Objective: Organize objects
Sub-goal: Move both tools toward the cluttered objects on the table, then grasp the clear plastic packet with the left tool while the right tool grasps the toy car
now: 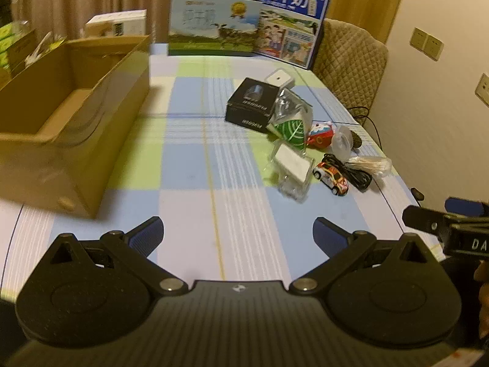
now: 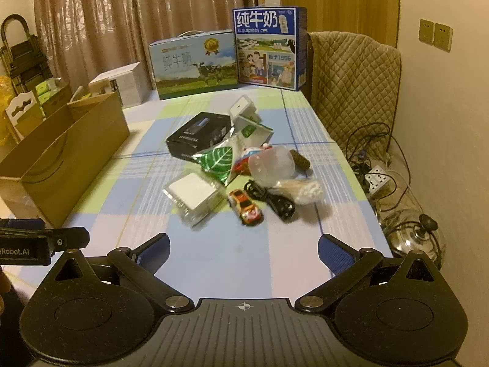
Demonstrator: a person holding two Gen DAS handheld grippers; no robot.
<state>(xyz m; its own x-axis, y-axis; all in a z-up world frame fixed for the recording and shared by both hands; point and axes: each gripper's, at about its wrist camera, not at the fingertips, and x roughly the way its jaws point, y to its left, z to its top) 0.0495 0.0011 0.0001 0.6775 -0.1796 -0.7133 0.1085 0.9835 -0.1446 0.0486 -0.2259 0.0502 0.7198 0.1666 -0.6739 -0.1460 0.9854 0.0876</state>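
The clutter to be sorted is heaped at about one o'clock from the right gripper (image 2: 243,252): a toy car (image 2: 246,207) and a clear plastic case (image 2: 195,197) lie nearest, with a coiled black cable (image 2: 272,198) touching the car's right side, a green leaf-print packet (image 2: 220,161) behind, and a black box (image 2: 198,134) furthest back. Both the right gripper and the left gripper (image 1: 238,234) are held wide apart and empty above the checked tablecloth (image 2: 146,183). The open cardboard box (image 1: 73,98) sits at ten o'clock, and is judged the likely destination. The car would best be taken first, across its narrow sides, so the cable is not dragged. Bare cloth between heap and box gives a free path; the table's right edge (image 2: 360,183) is close to the cable, so sweeping outward should be avoided.
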